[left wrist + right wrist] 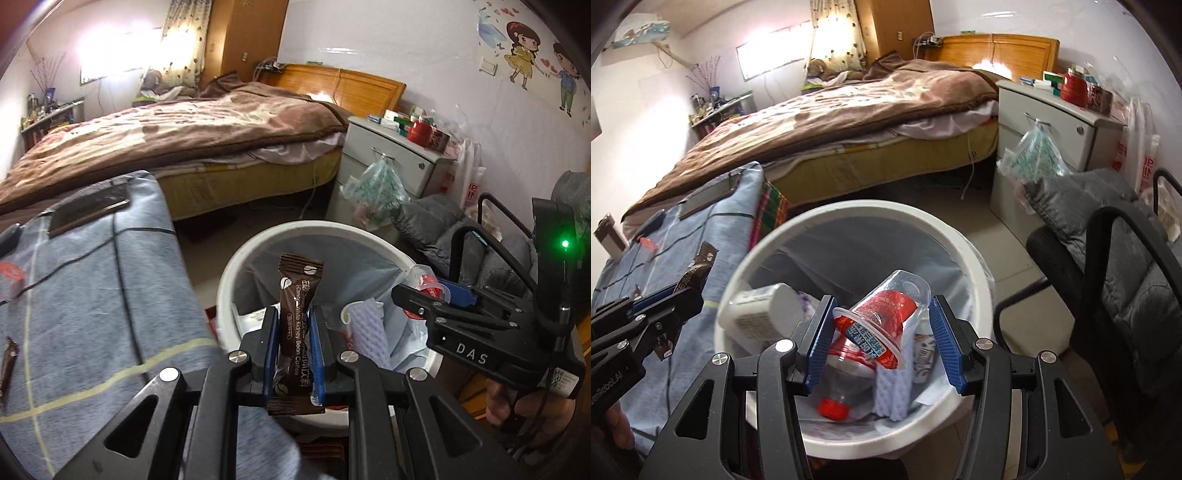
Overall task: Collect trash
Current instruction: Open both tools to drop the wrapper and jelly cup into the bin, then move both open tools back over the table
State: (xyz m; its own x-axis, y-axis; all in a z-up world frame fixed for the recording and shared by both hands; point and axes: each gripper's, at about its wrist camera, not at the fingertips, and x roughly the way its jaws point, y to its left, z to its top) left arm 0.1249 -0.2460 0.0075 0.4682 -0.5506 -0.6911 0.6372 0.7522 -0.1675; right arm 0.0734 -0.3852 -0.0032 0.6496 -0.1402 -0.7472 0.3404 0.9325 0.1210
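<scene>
Bedroom clutter surrounds your white bin (975,258), which stands on the floor between the blue-grey checked surface (92,288) and a dark chair (1126,288). Your left gripper (293,347) is clamped on a brown coffee sachet (297,295), held upright above the bin's near rim; its lower end is cut off behind the pads. Your right gripper (882,339) has its pads well apart around a clear cup with a red label (882,314), held over the bin; whether both pads press on it you cannot tell from the wrist view. Under the cup lie a red-capped bottle (834,402), a white ribbed wrap (892,391) and a white box (761,314), partly hidden. Another sachet (7,365) lies cut off at the surface's left edge.
</scene>
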